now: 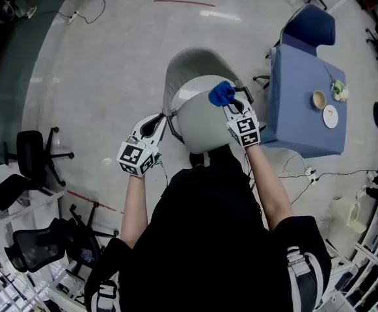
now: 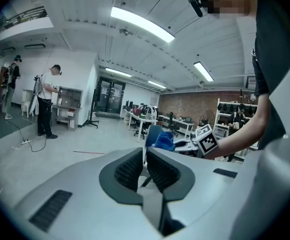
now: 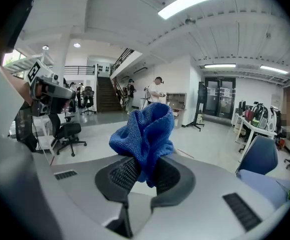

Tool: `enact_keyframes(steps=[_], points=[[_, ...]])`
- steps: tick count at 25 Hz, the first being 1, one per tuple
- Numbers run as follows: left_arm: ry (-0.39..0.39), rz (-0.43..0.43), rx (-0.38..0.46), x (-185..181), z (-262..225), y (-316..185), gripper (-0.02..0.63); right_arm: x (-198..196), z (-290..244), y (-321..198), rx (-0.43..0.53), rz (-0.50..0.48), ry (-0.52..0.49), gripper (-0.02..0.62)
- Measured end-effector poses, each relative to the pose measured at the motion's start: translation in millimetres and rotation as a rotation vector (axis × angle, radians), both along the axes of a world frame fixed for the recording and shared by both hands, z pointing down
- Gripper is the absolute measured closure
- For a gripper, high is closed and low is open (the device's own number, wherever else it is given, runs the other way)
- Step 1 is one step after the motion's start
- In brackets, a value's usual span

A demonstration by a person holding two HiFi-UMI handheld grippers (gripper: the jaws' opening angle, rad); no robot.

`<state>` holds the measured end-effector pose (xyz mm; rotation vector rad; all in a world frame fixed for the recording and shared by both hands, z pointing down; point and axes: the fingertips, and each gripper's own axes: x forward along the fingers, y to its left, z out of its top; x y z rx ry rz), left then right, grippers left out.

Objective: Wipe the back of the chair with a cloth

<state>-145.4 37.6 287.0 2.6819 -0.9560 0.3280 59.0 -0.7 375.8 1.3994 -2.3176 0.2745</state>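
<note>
The person wears a black short-sleeved top [image 1: 208, 239] with what look like white-banded straps [image 1: 299, 268] at the shoulders, and a small black camera [image 2: 196, 4] at the head. The left gripper [image 2: 145, 156] and right gripper [image 3: 142, 171] are alike: a smooth light grey shell with slotted vents, and dark grey jaws lined with black ribbed pads [image 2: 127, 169]. Behind the jaws, at each tool's rear, sits a white cube [image 1: 137, 157] printed with black square markers.
</note>
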Motion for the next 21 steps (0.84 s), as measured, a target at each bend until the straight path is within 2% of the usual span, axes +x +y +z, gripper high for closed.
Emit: enact_keyframes(steps=[12, 21], points=[[0.018, 0.076, 0.017, 4, 0, 5, 0.565, -18, -42, 42, 0.063, -0.045, -0.034, 0.518], [0.017, 0.052, 0.022, -16, -4, 8, 0.565, -23, -47, 50, 0.059, -0.056, -0.032, 0.518]])
